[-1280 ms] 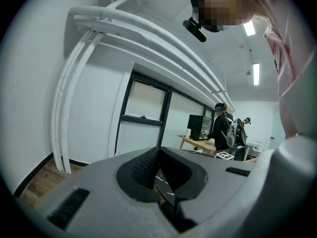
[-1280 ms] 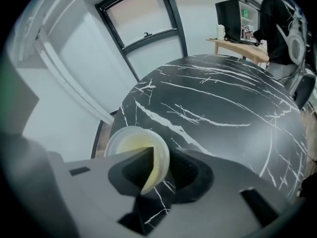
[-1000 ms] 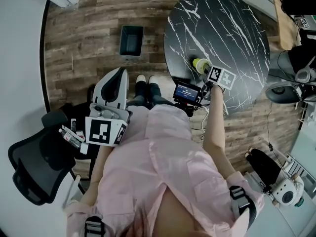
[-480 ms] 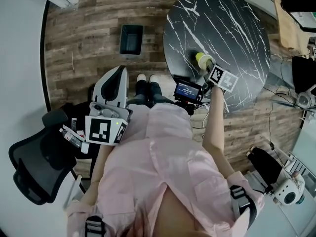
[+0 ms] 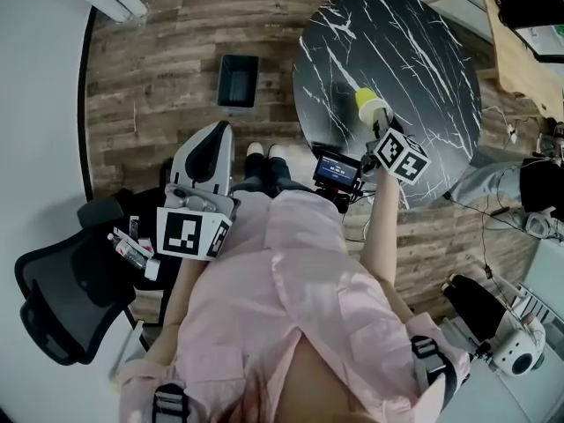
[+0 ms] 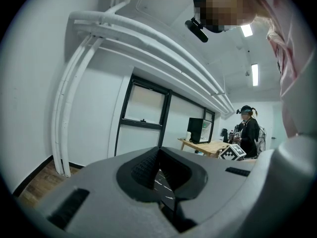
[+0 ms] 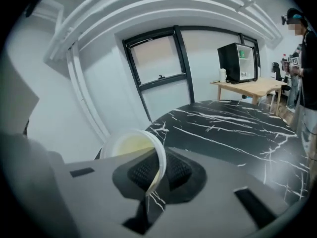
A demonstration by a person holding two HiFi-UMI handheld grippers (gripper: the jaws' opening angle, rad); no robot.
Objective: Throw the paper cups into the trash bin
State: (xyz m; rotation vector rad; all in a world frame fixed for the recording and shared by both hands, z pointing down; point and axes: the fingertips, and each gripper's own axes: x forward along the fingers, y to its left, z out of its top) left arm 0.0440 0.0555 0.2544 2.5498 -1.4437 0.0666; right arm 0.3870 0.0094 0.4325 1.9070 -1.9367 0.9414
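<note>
A pale yellow paper cup (image 5: 370, 106) hangs over the near part of the round black marble table (image 5: 414, 42), with my right gripper (image 5: 380, 127) shut on its rim. In the right gripper view the cup (image 7: 130, 145) tilts to the left, its thin wall pinched between the pads of the right gripper (image 7: 156, 172). A dark rectangular trash bin (image 5: 237, 80) stands on the wooden floor left of the table. My left gripper (image 5: 214, 137) is held low beside the person's legs, away from the table. In its own view the left gripper (image 6: 159, 175) is shut on nothing.
A black office chair (image 5: 57, 298) stands at the lower left. A small lit screen (image 5: 336, 167) sits at the table's near edge. A wooden desk (image 7: 245, 87) with a black box on it and another person (image 6: 247, 130) are across the room.
My right gripper has risen with the cup, lifting it off the table and carrying it a little farther over it. The left gripper has stayed put.
</note>
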